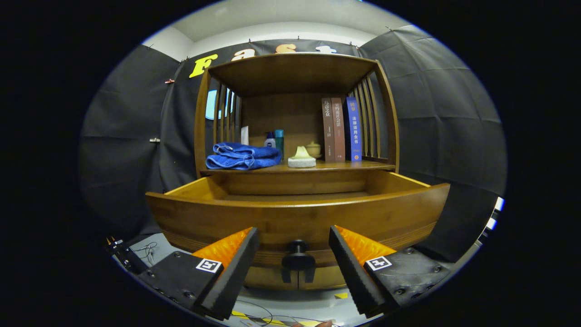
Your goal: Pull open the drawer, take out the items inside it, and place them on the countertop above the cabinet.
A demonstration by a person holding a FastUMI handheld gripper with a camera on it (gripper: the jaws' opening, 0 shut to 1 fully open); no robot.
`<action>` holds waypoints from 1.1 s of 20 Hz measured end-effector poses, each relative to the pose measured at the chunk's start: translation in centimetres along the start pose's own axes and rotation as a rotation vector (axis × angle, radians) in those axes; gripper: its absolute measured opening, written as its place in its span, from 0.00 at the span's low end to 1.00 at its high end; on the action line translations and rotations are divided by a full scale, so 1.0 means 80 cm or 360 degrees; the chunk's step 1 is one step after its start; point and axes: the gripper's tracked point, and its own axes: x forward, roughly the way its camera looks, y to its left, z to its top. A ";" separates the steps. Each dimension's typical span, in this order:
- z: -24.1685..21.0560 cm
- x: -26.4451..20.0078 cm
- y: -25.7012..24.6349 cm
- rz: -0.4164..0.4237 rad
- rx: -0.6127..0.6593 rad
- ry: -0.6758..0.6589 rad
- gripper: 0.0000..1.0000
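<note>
A wooden cabinet has its drawer [297, 211] pulled out toward me. The drawer's curved front fills the space just ahead of the fingers, and its inside is hidden below the front rim. The dark round knob [297, 254] sits between my fingertips without touching either one. My gripper [294, 243] is open, one finger on each side of the knob. On the countertop [327, 167] above the drawer lie a folded blue towel [243, 156] and a pale sponge-like block [302, 160].
At the back of the shelf stand two small bottles [275, 140], a small lidded pot [313, 149] and three upright books [341, 129]. Slatted wooden sides and a top board enclose the shelf. Cables [147, 249] lie on the floor below the drawer.
</note>
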 end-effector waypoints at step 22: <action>0.002 0.101 -0.016 -0.0079 -0.0107 -0.0001 0.99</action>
